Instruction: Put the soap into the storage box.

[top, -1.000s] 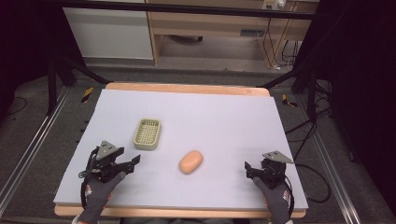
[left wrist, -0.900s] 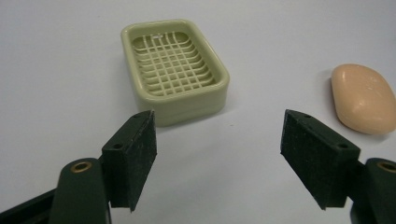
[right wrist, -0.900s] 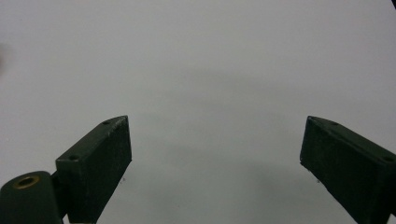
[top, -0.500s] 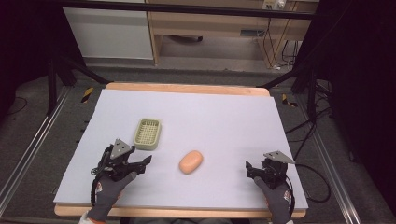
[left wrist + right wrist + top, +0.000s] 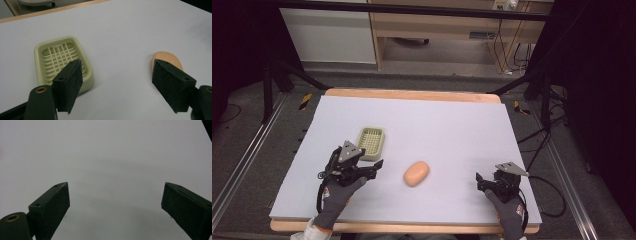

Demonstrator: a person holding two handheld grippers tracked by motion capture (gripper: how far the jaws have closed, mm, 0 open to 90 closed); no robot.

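Overhead, pale lilac table (image 5: 452,125) with wooden edge, dark room, left gripper (image 5: 374,167) and right gripper (image 5: 480,181) both agape, empty

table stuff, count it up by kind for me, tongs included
soap dish: 1, pale green, grid-bottomed, empty
soap bar: 1, orange, lying on the white table apart from the dish
tongs: 2, the left tongs and the right tongs, both open and holding nothing
total: 4
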